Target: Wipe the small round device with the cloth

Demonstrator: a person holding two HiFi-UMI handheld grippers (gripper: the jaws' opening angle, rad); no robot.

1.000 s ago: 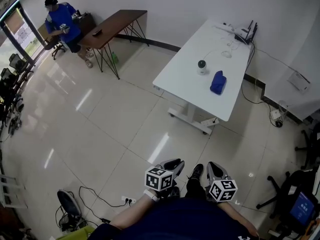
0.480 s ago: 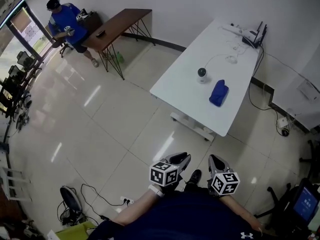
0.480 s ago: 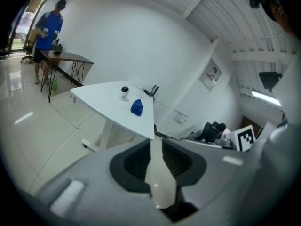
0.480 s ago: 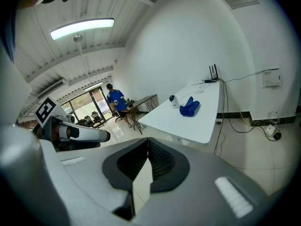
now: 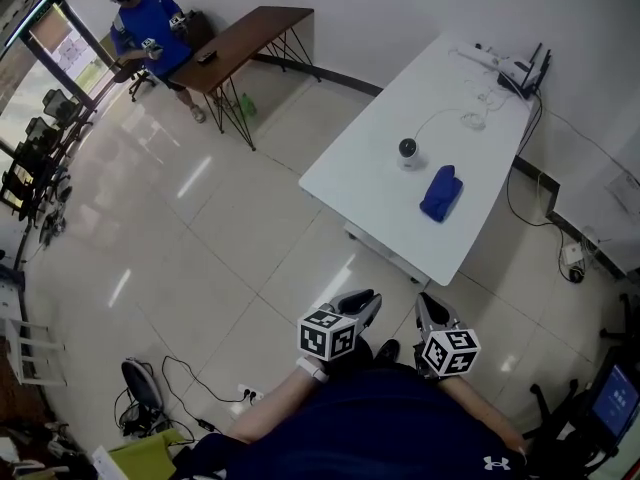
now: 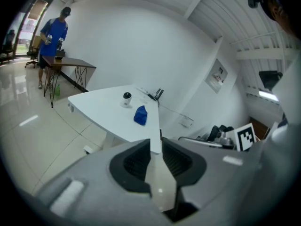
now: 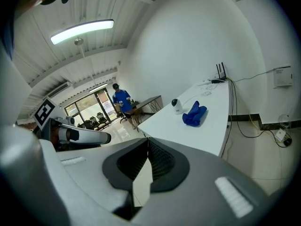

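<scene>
White table (image 5: 370, 173), top mostly bare. Round device (image 5: 408, 151) sits near the middle, upright. Blue cloth (image 5: 440, 192) lies crumpled just beside it, toward the near edge, not touching. White cable (image 5: 473, 121) runs from the device to a loose coil further back. Far end carries a power strip (image 5: 490, 56) and a router (image 5: 527, 71) with its antennas up.

Brown desk (image 5: 250, 36) by the wall, well apart from the table, with one small dark item (image 5: 208, 56) on top.

Glossy tile floor (image 5: 200, 258): green bottle (image 5: 247, 106) by the desk legs, black cables (image 5: 195, 393) and a white socket strip (image 5: 252, 399) in the near corner, white box (image 5: 572, 253) with cables past the table's right end.
</scene>
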